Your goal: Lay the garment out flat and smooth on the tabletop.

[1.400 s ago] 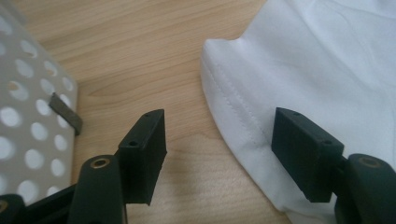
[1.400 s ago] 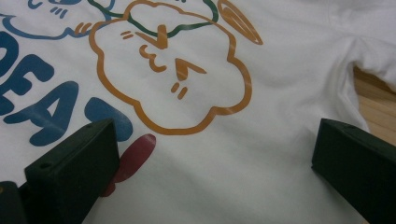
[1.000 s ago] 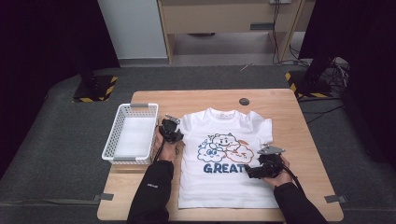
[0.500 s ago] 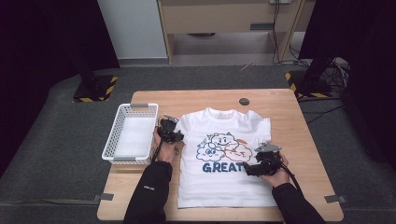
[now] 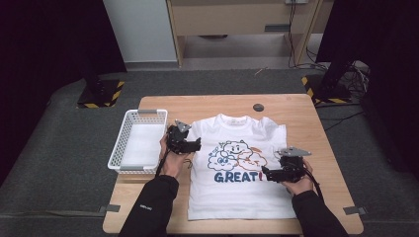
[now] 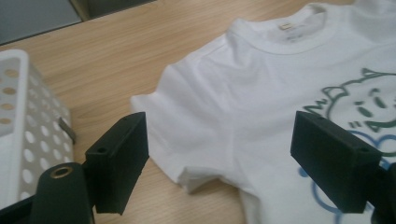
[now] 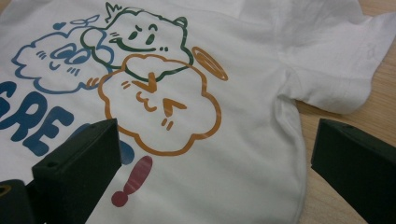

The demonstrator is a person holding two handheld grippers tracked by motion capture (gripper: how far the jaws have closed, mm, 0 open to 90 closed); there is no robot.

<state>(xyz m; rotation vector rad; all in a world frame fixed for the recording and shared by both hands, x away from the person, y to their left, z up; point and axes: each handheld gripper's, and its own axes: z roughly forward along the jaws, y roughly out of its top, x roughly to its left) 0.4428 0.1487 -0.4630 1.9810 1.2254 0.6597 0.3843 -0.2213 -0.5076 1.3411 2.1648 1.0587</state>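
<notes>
The high view looks forward and down on the whole T-shirt from afar, while both gripper views skim close over its opposite sleeves, sharing its print.

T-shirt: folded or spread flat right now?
Spread flat. The T-shirt lies face up on the table, both sleeves out, collar and full print visible, no fold in it.
</notes>
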